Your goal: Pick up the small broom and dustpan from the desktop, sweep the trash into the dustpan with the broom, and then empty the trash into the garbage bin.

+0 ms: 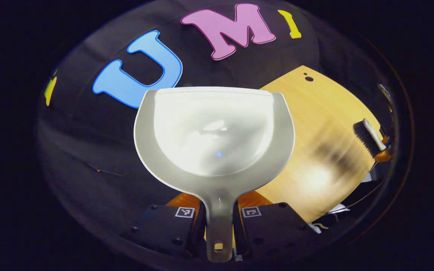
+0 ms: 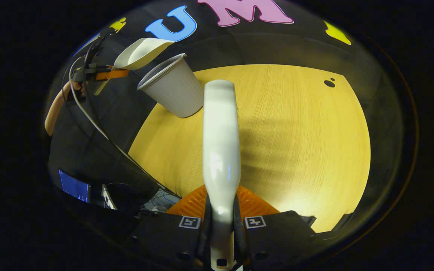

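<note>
A white dustpan [image 1: 213,131] hangs in front of the booth's wall, its pan bare inside, and my left gripper [image 1: 219,222] is shut on its handle. In the right gripper view the same dustpan [image 2: 141,52] is tilted, its lip just over the open mouth of a white garbage bin [image 2: 173,90] at the table's far left edge. My right gripper [image 2: 220,226] is shut on the white handle of the broom [image 2: 220,143], which points out over the wooden table [image 2: 296,131]. The broom's dark bristles [image 1: 367,137] show at the far right of the left gripper view.
A forearm [image 2: 57,107] and a trailing cable [image 2: 89,120] lie left of the table. A small lit screen [image 2: 74,186] sits low on the left. Two small black dots [image 2: 329,83] mark the far right of the tabletop.
</note>
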Demonstrator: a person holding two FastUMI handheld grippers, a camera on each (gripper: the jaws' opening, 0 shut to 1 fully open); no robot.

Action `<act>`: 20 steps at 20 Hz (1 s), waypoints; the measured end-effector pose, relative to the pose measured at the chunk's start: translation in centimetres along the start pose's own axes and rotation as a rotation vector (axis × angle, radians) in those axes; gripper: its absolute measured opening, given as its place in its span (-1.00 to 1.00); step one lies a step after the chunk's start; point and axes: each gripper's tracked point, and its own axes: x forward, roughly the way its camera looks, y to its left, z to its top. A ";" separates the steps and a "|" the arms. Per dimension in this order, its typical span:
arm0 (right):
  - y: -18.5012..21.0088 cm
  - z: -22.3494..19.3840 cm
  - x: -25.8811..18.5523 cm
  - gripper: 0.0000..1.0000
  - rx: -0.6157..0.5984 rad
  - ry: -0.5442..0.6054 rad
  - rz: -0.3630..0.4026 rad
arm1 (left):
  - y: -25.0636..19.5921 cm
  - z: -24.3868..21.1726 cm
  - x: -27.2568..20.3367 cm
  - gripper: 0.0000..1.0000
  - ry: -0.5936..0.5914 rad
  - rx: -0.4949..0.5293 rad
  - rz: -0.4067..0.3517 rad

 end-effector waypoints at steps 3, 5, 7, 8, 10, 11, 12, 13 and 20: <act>0.3 0.6 0.5 -0.43 0.046 -0.030 -0.025 | -0.9 0.3 0.9 -0.41 -0.069 -0.098 -0.144; 0.5 1.1 1.1 -0.44 0.082 -0.046 -0.031 | -1.6 0.3 1.0 -0.41 -0.085 -0.143 -0.224; 0.4 1.0 2.0 -0.44 0.124 -0.045 -0.046 | -1.8 0.0 1.5 -0.41 -0.097 -0.169 -0.287; 0.4 0.7 2.5 -0.43 0.147 -0.037 -0.044 | -2.0 -0.2 1.9 -0.40 -0.098 -0.176 -0.312; -0.3 0.1 3.4 -0.44 0.174 -0.017 -0.061 | -2.4 -0.6 2.2 -0.42 -0.089 -0.206 -0.350; -0.8 -0.2 3.7 -0.43 0.179 -0.011 -0.078 | -2.7 -1.4 2.5 -0.42 -0.079 -0.229 -0.368; -1.2 -0.5 4.1 -0.44 0.184 -0.019 -0.095 | -3.0 -1.8 2.5 -0.42 -0.070 -0.244 -0.389; -1.5 -0.7 4.3 -0.43 0.190 -0.019 -0.104 | -3.2 -2.2 2.7 -0.41 -0.065 -0.260 -0.405; -4.6 -3.9 8.9 -0.44 0.308 0.058 -0.150 | -6.8 -7.3 6.2 -0.41 0.123 -0.360 -0.419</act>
